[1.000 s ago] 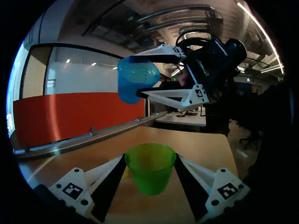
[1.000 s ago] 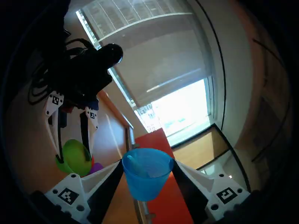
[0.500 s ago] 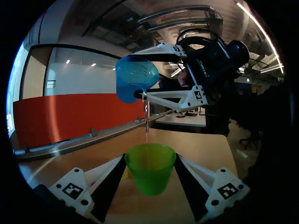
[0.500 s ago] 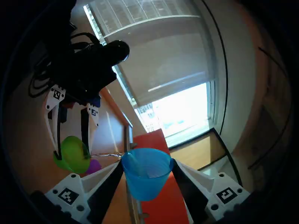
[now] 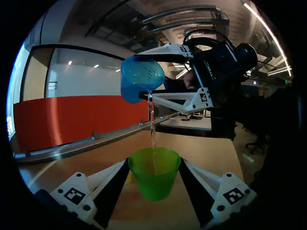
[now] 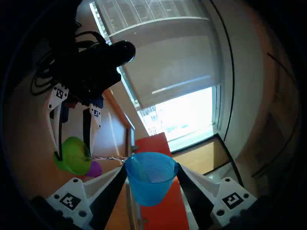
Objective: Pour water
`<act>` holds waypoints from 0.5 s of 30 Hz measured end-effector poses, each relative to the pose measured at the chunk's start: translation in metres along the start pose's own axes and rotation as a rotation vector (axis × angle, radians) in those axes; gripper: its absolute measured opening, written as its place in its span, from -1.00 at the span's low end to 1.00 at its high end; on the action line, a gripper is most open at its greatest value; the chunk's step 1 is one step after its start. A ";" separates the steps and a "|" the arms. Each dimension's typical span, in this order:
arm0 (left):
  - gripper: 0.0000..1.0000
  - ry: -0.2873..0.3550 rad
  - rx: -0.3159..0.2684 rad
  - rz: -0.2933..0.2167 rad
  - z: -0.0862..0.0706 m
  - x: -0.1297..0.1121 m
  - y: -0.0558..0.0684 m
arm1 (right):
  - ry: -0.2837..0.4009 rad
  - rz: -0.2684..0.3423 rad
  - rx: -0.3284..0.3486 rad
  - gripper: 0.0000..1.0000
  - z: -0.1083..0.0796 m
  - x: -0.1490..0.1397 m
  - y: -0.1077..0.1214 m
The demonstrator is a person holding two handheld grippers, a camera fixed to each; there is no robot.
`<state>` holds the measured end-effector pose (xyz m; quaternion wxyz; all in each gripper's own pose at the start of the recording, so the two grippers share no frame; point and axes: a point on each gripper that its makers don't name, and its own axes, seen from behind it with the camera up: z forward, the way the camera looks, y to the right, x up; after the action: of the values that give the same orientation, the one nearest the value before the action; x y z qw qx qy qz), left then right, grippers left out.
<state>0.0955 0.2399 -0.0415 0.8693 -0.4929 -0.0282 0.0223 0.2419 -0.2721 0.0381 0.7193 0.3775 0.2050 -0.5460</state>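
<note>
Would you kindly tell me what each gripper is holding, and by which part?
The left gripper grips the upright green cup by its sides, near the rim. The right gripper grips the tilted blue cup likewise, pouring water into the green one.

The left gripper view sits just behind the left gripper (image 5: 154,161) and looks roughly level along the wooden table (image 5: 209,147) toward a red partition (image 5: 76,115). The green cup (image 5: 154,180), gripped between its fingers, is very near the lens. Higher and farther off it catches the right gripper (image 5: 137,76) clamping the tilted blue cup (image 5: 140,80).

The right gripper view is rolled sideways, so the table stands upright along its left side and a bright window (image 6: 180,115) lies ahead. Here the blue cup is close, and the left gripper is farther off at left.

Both views share the two cups, the water stream (image 5: 152,122) between them, the table and the partition.
</note>
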 end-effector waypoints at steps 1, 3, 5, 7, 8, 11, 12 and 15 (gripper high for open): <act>0.78 0.000 0.000 0.000 0.000 0.000 0.000 | 0.000 -0.003 -0.001 0.85 0.000 0.000 0.000; 0.78 -0.001 0.000 0.000 0.001 0.000 0.000 | 0.000 -0.010 -0.003 0.85 0.000 0.000 0.001; 0.78 -0.002 0.000 0.000 0.001 -0.001 0.000 | 0.000 -0.017 -0.005 0.85 -0.001 0.000 0.001; 0.78 -0.002 0.000 0.001 0.002 -0.001 0.000 | -0.001 -0.024 -0.006 0.85 -0.001 0.000 0.002; 0.78 -0.002 0.000 0.001 0.002 0.000 0.001 | -0.001 -0.028 -0.007 0.85 -0.001 0.000 0.002; 0.78 -0.003 0.000 0.002 0.002 0.000 0.001 | -0.002 -0.037 -0.007 0.85 -0.001 0.000 0.003; 0.78 -0.003 0.001 0.002 0.003 0.000 0.001 | -0.002 -0.040 -0.008 0.85 -0.001 0.000 0.004; 0.78 -0.002 0.001 0.002 0.003 0.001 0.001 | -0.002 -0.050 -0.012 0.85 -0.001 0.000 0.005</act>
<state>0.0958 0.2429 -0.0407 0.8696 -0.4924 -0.0287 0.0237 0.2473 -0.2708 0.0388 0.7079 0.3672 0.2170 -0.5630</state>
